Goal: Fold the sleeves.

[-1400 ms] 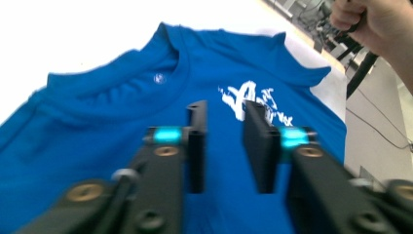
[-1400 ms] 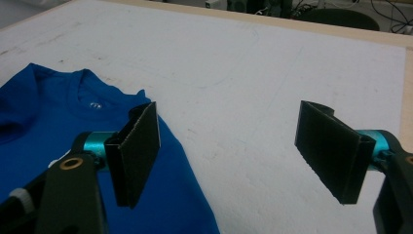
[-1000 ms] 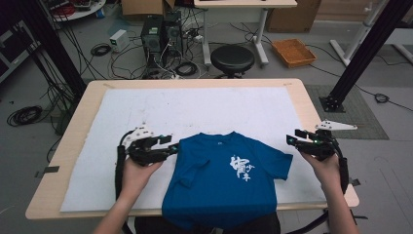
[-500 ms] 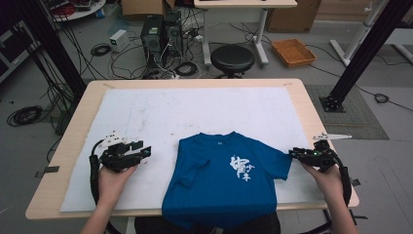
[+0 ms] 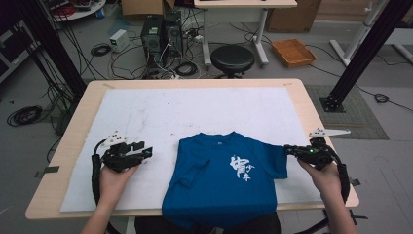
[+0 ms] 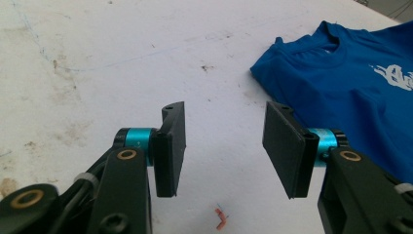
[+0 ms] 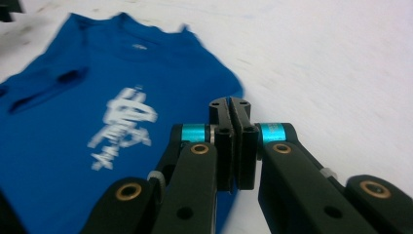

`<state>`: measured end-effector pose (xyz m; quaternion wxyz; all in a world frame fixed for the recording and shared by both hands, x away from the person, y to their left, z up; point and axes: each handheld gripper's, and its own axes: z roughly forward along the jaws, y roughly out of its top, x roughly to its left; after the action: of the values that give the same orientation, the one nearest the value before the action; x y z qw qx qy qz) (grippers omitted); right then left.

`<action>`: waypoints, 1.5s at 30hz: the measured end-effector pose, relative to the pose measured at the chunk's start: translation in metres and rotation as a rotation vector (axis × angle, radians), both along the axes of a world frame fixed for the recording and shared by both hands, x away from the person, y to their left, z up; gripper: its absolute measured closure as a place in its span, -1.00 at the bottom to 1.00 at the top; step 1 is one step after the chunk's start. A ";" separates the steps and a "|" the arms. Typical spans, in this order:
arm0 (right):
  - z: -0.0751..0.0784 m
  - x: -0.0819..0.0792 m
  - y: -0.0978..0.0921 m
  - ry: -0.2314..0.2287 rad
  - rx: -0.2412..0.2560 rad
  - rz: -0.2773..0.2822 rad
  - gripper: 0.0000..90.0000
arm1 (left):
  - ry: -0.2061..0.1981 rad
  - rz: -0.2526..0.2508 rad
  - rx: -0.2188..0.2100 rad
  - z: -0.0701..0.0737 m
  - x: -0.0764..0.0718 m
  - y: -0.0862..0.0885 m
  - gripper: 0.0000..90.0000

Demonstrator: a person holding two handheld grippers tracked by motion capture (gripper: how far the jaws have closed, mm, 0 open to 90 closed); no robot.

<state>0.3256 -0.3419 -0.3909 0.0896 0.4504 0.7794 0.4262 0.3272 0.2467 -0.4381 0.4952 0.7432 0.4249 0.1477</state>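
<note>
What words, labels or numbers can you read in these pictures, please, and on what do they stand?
White brush-style print on the chest of the blue T-shirt: too small and blurred to read.
Small white mark inside the collar: too blurred to read.
Nothing else carries legible text.

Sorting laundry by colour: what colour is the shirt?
Blue with a white print; the shirt shows best in the high view.

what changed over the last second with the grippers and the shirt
The left gripper pulled back from the blue t-shirt toward the table's left side, then eased partway back; its jaws stand open over the white mat, clear of the cloth. The right gripper dropped toward the near edge, jaws shut at the shirt's right sleeve; whether it pinches cloth is unclear. The shirt lies as before, its left sleeve folded in.
</note>
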 end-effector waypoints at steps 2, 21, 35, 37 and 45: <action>0.007 -0.002 0.014 -0.016 -0.027 0.018 0.98 | 0.005 -0.004 0.001 0.000 0.000 0.000 0.13; 0.011 -0.003 0.154 -0.113 -0.223 0.185 0.63 | 0.041 -0.041 0.023 -0.007 0.003 -0.008 0.13; -0.019 -0.054 0.087 -0.087 -0.150 0.061 0.46 | 0.019 -0.055 -0.007 0.002 -0.003 -0.016 0.13; -0.023 -0.056 0.091 -0.082 -0.185 0.073 0.57 | 0.004 -0.081 -0.014 0.006 -0.007 -0.024 0.13; -0.032 -0.059 0.101 -0.095 -0.249 0.138 1.00 | -0.013 -0.174 0.042 0.009 -0.014 -0.056 0.13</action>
<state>0.2664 -0.2412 -0.4230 0.1521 0.3603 0.8502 0.3524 0.3135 0.1905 -0.4289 0.4931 0.7866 0.3524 0.1180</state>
